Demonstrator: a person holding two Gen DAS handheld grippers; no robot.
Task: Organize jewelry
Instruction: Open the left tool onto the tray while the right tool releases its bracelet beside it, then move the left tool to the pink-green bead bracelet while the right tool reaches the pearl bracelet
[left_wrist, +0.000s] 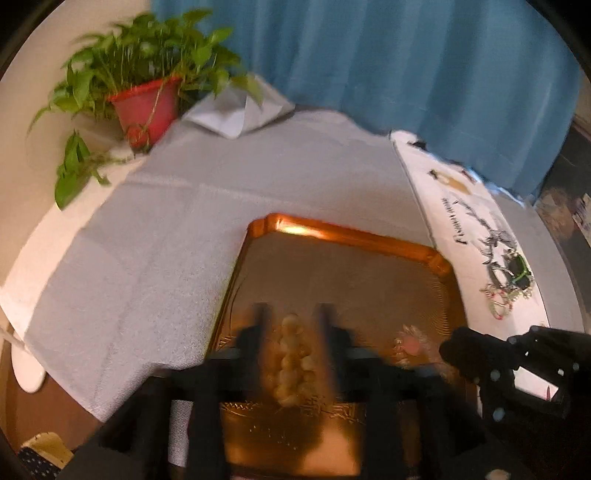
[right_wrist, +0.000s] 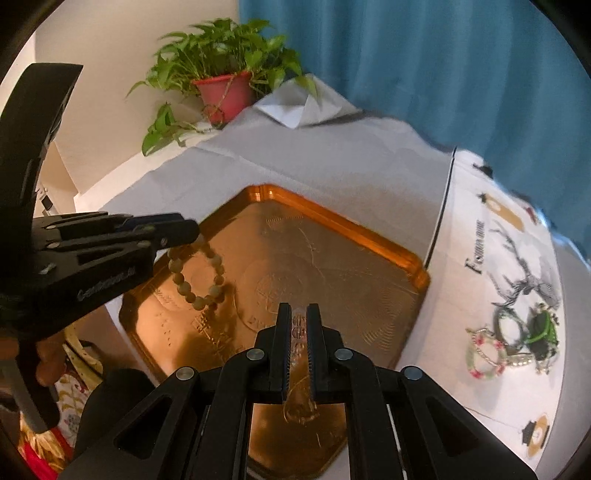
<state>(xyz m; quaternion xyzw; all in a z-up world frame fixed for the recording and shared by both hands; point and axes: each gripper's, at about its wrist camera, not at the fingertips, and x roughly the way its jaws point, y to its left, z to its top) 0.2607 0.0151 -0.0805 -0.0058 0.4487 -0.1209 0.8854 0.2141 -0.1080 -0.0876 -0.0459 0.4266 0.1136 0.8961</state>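
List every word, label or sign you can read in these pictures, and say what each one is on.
"F...": black slanted lettering on the white printed sheet; only the first letter reads, the rest is blurred in both views.
Raised pale lettering on the black left gripper: too blurred to read.
Embossed signs on the orange-gold square tray: too faint to read.
Small round gold emblems on the white sheet: too small to read.
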